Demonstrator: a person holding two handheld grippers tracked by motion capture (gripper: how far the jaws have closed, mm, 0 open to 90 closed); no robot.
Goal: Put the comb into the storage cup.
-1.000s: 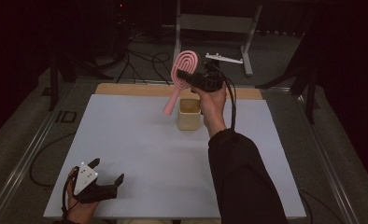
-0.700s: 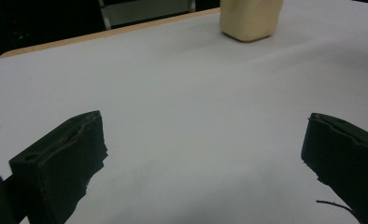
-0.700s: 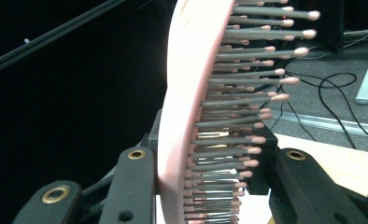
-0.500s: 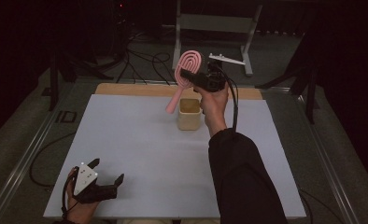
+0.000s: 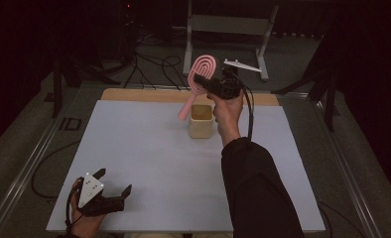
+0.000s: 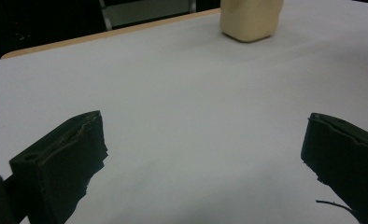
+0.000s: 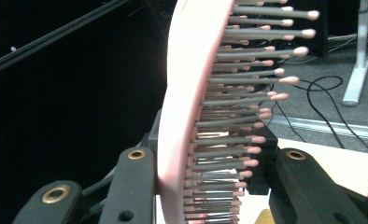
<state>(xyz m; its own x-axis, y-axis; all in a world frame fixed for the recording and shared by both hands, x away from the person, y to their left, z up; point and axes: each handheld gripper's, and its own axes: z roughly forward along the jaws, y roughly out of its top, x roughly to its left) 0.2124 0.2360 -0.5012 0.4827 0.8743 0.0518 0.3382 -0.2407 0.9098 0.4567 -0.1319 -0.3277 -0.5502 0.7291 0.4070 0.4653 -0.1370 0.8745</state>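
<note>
White desk [image 5: 149,148] under a dark room, cabled floor and a metal stand beyond its far edge; items listed from left to right

Left hand-held gripper [image 5: 111,191]: near left corner of the desk, low over the surface, jaws spread wide with nothing between them. Well apart from the other items. Its own view looks along both black jaws across bare white surface to the cup [image 6: 251,18] at the far side, base resting flat on the desk.

Hairbrush [image 5: 198,82]: pink, oval head up and handle down. Long axis tilted, the handle tip slanting down and to the left, hanging just left of the cup's rim and above it, not yet over the mouth. Held clear of the desk.

Cup [image 5: 201,121]: beige, upright, open-topped, far centre of the desk, directly below the right hand.

Right hand-held gripper [image 5: 199,79]: raised above the cup, pinching the hairbrush across its head. Nearer hand to the cup by far. Judgement: the coming move turns on bringing the handle tip rightward over the mouth and righting the tilt before lowering.

View differences: the right gripper view gives the hairbrush [image 7: 182,107] edge-on, pink back against one jaw, bristles toward the other; the high view gives the handle's offset from the cup
</note>
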